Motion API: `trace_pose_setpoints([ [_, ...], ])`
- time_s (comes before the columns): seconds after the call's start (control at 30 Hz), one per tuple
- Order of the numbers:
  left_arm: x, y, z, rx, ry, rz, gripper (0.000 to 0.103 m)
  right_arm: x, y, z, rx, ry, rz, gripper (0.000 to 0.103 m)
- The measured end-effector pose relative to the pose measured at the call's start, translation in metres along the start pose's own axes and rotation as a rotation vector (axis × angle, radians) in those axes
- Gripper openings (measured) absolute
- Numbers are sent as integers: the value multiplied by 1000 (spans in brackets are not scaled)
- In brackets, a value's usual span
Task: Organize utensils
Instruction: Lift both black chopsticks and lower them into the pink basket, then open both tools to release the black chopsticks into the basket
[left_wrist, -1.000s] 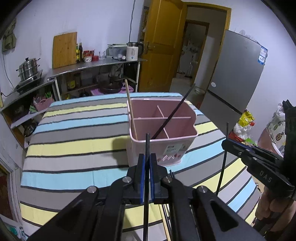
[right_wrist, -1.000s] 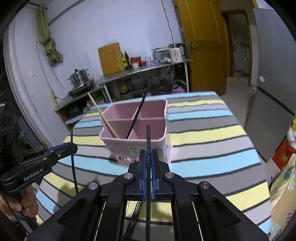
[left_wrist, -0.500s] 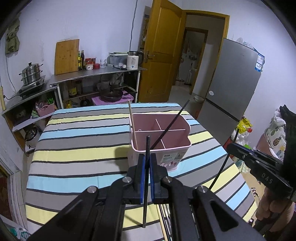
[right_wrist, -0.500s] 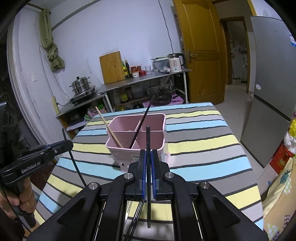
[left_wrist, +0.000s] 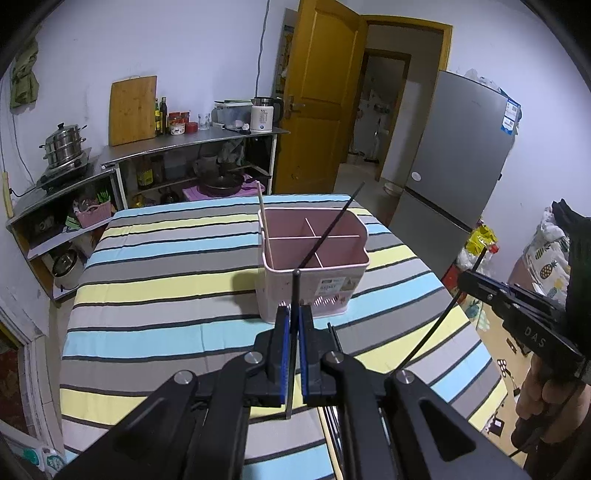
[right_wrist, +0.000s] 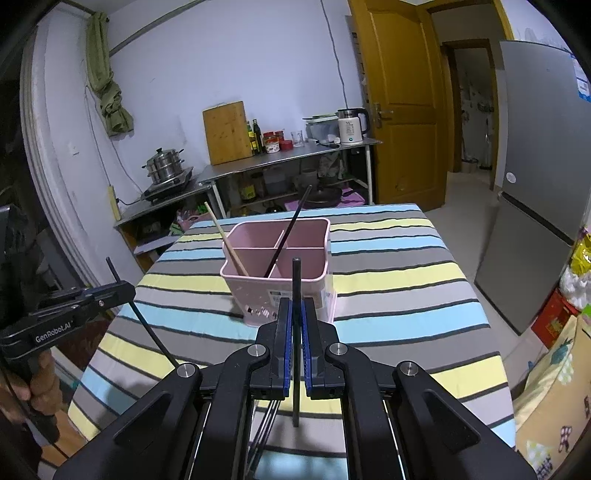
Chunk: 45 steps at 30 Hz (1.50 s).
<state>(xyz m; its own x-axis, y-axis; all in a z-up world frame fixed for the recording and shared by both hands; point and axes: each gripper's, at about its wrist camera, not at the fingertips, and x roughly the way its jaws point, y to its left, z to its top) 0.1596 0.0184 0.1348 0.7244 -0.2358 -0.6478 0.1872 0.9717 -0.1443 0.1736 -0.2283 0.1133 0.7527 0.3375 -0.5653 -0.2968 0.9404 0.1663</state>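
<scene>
The pink caddy (left_wrist: 314, 258) on the table (left_wrist: 166, 280) holds two chopsticks. Each gripper, left (left_wrist: 291, 328) and right (right_wrist: 295, 321), clamps one black chopstick (left_wrist: 293, 295) at 6 o'clock; more lie below.

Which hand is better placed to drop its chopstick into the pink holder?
Right, marginally: right gripper aims its chopstick over the pink holder, into a front compartment; left gripper has its stick only at the rim.
</scene>
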Motion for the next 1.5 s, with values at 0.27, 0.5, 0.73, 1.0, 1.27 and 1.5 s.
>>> trace_pose_setpoints([
  [0.27,-4,3,12,-13,-6,-6,5,-13,0,15,22,-57,14,4],
  [0.5,-11,6,39,-32,-49,-17,5,-19,1,41,49,-126,35,4],
  [0.73,-20,8,82,-51,-127,-35,5,-16,5,75,76,-207,60,4],
  [1.0,-10,18,116,-85,-188,-49,5,2,10,107,101,-264,79,4],
  [1.27,17,31,128,-121,-187,-54,5,36,16,121,97,-271,82,4],
  [1.5,52,35,117,-139,-131,-58,5,73,14,107,102,-209,83,4],
])
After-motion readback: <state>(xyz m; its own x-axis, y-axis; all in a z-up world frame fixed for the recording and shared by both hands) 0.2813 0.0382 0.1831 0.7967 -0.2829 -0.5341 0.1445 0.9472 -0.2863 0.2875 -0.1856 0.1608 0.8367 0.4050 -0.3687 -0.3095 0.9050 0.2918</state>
